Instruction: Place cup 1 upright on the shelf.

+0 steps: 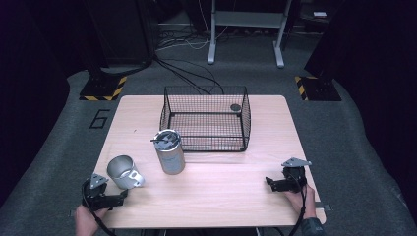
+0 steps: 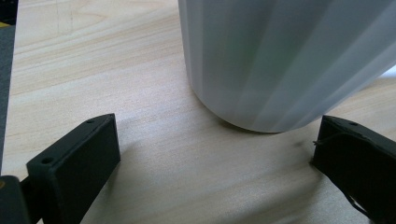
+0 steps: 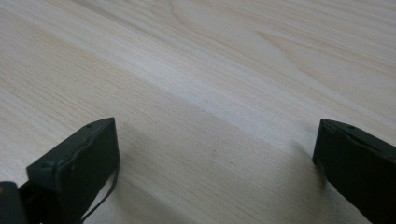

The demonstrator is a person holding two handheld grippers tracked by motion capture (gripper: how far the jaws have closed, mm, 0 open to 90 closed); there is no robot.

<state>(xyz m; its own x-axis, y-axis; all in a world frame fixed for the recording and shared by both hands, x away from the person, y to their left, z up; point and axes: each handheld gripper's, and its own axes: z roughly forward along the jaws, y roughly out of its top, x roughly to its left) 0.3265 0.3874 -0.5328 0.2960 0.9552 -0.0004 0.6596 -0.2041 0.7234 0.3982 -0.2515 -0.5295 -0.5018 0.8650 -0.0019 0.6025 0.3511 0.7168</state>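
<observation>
A steel mug [image 1: 124, 172] with a handle stands near the table's front left. Its pale wall [image 2: 280, 60] rises just beyond my open left gripper [image 2: 215, 154], whose jaws are spread wide and touch nothing. That left gripper [image 1: 119, 196] rests low at the front left corner, just below the mug. A taller steel tumbler [image 1: 169, 151] with a dark lid stands in front of a black wire basket [image 1: 206, 118]. At the front right, my right gripper [image 1: 269, 182] sits open over bare wood [image 3: 210, 93] with nothing between its jaws.
A small dark round object [image 1: 235, 106] lies in the basket's back right corner. The wooden table [image 1: 221, 187] has bare room between the two grippers. Cables, a metal frame [image 1: 246, 29] and hazard-striped bases [image 1: 103, 88] lie on the floor behind.
</observation>
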